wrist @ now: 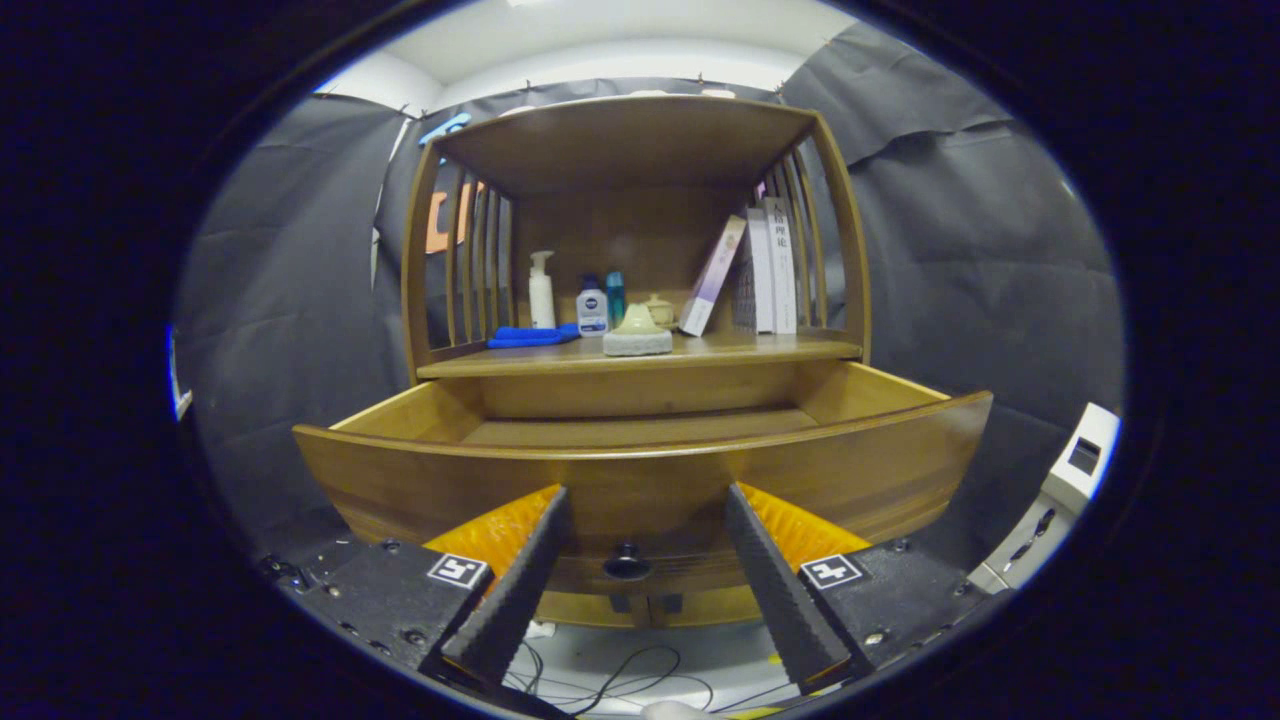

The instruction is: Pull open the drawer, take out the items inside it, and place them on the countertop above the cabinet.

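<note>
Drawer (640, 470) pulled out, open top gives free way in. Gripper (645, 505) fingers spread either side of knob (627, 563), w/ drawer front blocking straight ahead. Countertop (740, 348) front right bare; bottles (541, 290), books (770, 265) stand behind.

A white pump bottle (541, 290) stands at the far left of the shelf, with a small white bottle (592, 310) and a teal bottle (615, 297) to its right. Books (768, 266) lean at the right. Cables (610, 680) lie on the near floor.
</note>
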A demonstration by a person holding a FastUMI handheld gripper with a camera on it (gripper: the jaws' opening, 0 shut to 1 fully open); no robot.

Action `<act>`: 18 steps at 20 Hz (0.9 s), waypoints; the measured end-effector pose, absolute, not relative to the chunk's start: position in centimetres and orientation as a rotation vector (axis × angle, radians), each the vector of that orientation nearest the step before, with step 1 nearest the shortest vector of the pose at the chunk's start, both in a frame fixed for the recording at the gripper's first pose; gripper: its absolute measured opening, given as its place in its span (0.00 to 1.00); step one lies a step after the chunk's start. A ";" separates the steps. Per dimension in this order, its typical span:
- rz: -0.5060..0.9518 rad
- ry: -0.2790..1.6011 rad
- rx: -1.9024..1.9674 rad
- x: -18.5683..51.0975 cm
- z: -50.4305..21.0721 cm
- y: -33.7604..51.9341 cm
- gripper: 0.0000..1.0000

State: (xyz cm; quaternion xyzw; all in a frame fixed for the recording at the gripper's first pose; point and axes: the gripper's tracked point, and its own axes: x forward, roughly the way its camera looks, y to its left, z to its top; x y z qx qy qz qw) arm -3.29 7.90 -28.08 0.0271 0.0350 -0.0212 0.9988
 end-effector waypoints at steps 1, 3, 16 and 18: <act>-0.048 0.056 0.042 -3.4 -27.9 8.0 0.97; -0.050 0.056 0.044 -3.2 -27.9 8.1 0.97; -0.085 0.030 0.020 4.1 -26.4 8.7 0.98; -0.089 0.015 0.024 5.2 -26.0 8.8 0.98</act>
